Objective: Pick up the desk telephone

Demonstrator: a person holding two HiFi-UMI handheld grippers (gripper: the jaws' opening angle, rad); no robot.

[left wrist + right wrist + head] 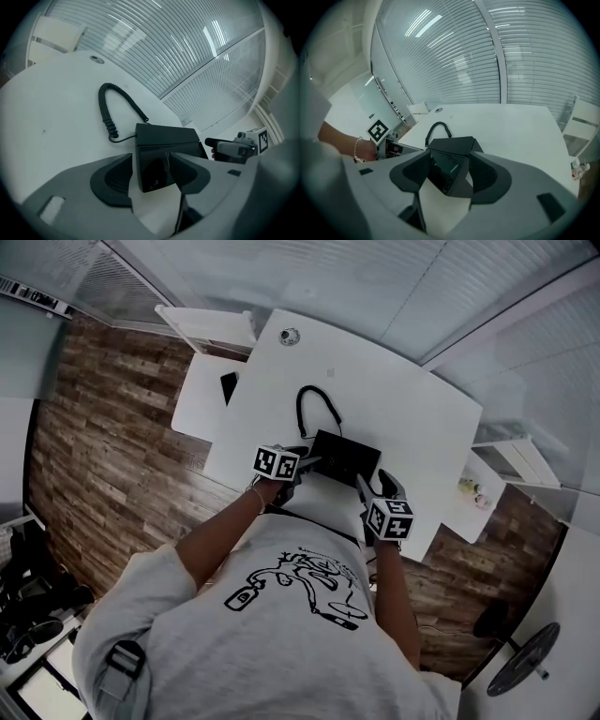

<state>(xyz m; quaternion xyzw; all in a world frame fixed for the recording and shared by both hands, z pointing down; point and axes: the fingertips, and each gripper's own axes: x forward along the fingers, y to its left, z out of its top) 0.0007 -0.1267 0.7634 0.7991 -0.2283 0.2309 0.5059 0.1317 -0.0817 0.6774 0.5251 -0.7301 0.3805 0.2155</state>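
A grey short-sleeved T-shirt (281, 643) printed with a black line drawing is worn, a thin bracelet (256, 498) is seen just behind the left gripper (152, 173), and that gripper and the right gripper (449, 176), grey with dark pads (112, 180), are each fitted with a white cube (277, 463) bearing black square markers.

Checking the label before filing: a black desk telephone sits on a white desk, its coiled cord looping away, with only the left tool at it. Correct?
Not only the left. The head view shows the left tool and the right tool at opposite ends of the telephone; the rest holds.
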